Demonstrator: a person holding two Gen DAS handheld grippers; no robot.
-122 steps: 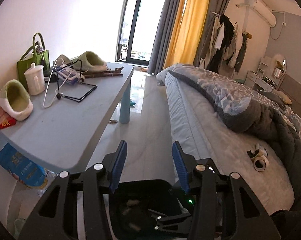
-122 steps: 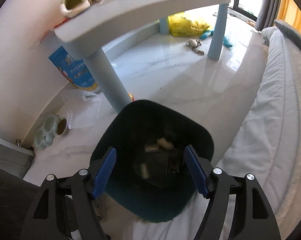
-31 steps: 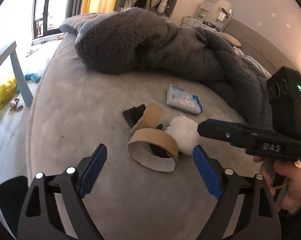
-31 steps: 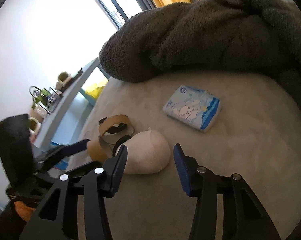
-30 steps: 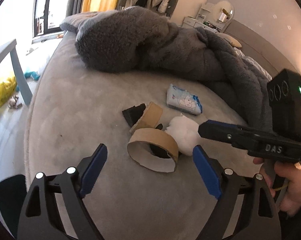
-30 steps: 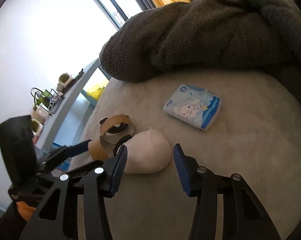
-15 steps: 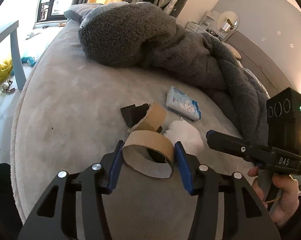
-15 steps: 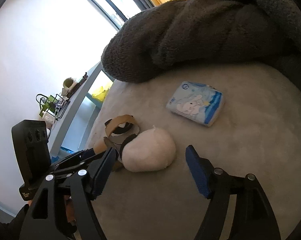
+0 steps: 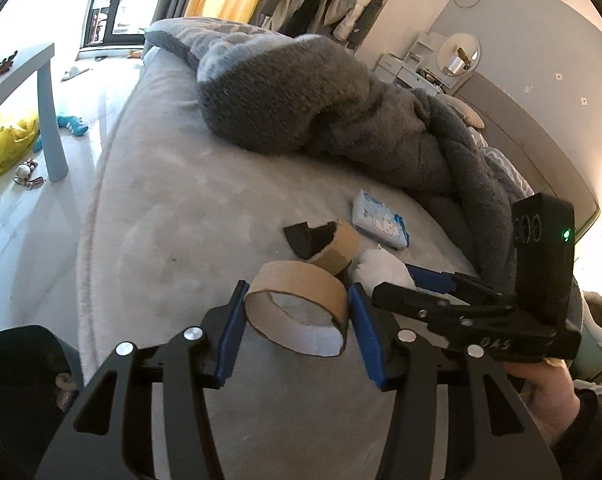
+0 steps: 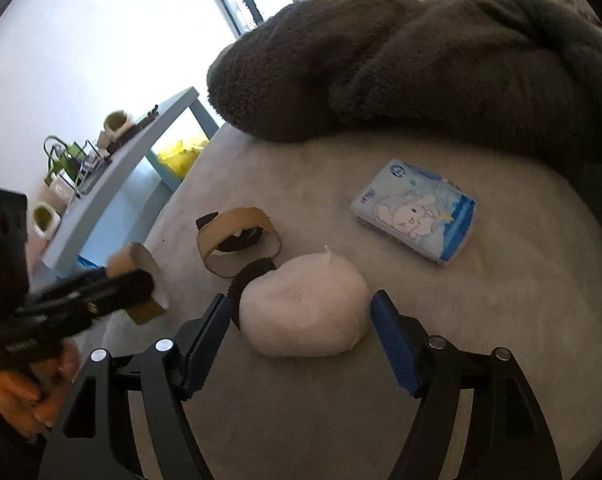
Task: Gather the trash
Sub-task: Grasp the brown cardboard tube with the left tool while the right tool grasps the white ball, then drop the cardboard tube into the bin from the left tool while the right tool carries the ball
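Note:
My left gripper (image 9: 297, 300) is shut on a brown cardboard tape ring (image 9: 301, 288) and holds it just above the grey bed (image 9: 161, 240). In the right wrist view that ring (image 10: 139, 268) shows blurred at the left. A white wad (image 10: 305, 308) lies on the bed between the fingers of my right gripper (image 10: 299, 302), which is open, its pads beside the wad and not pressing it. A second cardboard ring (image 10: 237, 240) with a black strip lies just beyond the wad. A blue and white tissue pack (image 10: 415, 216) lies farther back.
A thick grey blanket (image 9: 321, 100) is heaped across the bed behind the items. A dark bin (image 9: 21, 360) stands at the lower left by the bed's edge. A blue-grey table (image 10: 113, 168) with clutter stands over the floor on the left, a yellow bag (image 9: 5, 144) under it.
My left gripper closed on the near cardboard ring and raised it a little. My right gripper opened wider and moved forward, so the white wad now sits between its fingers.

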